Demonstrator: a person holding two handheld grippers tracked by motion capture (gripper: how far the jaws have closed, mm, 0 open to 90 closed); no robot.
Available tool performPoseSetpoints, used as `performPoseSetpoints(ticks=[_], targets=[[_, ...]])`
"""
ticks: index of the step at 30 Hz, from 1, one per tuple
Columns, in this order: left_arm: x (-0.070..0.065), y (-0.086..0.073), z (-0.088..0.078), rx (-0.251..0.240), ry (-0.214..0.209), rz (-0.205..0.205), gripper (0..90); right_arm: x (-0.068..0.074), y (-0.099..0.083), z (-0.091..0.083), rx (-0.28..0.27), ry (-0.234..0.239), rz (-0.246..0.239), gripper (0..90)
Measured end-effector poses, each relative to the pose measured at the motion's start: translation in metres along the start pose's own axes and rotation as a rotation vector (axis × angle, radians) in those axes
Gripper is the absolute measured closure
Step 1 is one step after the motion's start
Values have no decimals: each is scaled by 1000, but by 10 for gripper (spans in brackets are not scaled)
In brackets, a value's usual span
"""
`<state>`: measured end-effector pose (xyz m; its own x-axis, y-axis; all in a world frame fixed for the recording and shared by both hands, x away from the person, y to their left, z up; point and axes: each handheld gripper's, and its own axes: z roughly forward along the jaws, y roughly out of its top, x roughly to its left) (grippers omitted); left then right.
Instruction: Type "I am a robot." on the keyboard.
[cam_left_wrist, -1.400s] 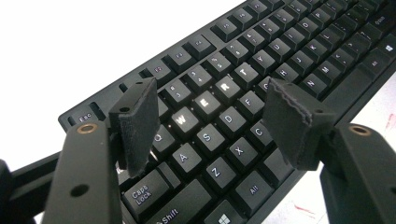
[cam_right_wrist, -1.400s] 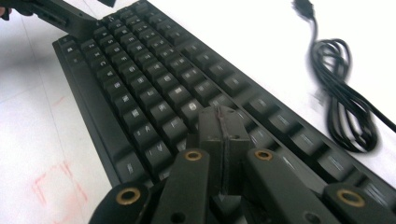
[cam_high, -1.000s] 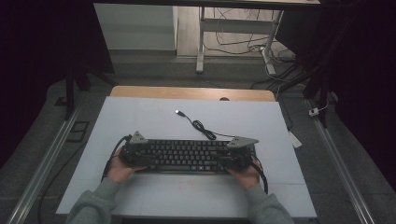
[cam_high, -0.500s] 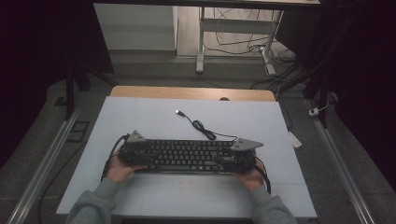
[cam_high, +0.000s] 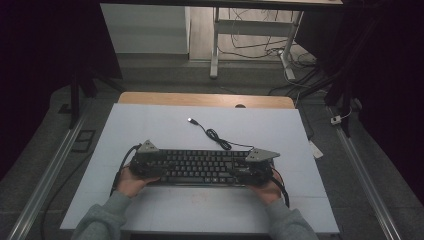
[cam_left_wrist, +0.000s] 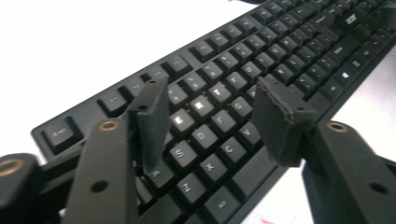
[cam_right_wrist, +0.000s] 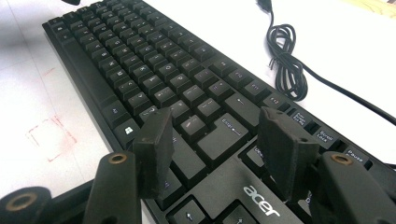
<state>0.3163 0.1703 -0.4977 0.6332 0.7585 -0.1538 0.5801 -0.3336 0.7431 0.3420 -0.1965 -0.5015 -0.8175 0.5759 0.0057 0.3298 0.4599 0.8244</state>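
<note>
While the high view shows the keyboard (cam_high: 200, 167) lying across the near middle of the white surface (cam_high: 150, 125), the left gripper (cam_high: 145, 161) sits at its left end and the right gripper (cam_high: 256, 165) at its right end, its cable (cam_high: 216, 136) coiled behind. Seen from the left gripper view, the jaws have just been closing yet stand apart above the letter keys (cam_left_wrist: 205, 112), gripping nothing. Over in the right gripper view, the jaws hang open above the Enter key (cam_right_wrist: 224, 133).

Dim room, grey floor (cam_high: 60, 130) (cables behind), white desk legs (cam_high: 215, 45).
</note>
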Motion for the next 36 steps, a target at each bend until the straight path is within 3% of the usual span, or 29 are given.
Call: performPoseSetpoints(ticks=[9,19,36], targets=[[-12,4,9,17,-46,57,650,1,0,1,12,4,-8,466],[-20,5,18,63,-65,84,876,0,0,2,19,-1,-11,467],[-30,6,37,116,-70,114,887,0,-1,3,24,-1,-13,467]])
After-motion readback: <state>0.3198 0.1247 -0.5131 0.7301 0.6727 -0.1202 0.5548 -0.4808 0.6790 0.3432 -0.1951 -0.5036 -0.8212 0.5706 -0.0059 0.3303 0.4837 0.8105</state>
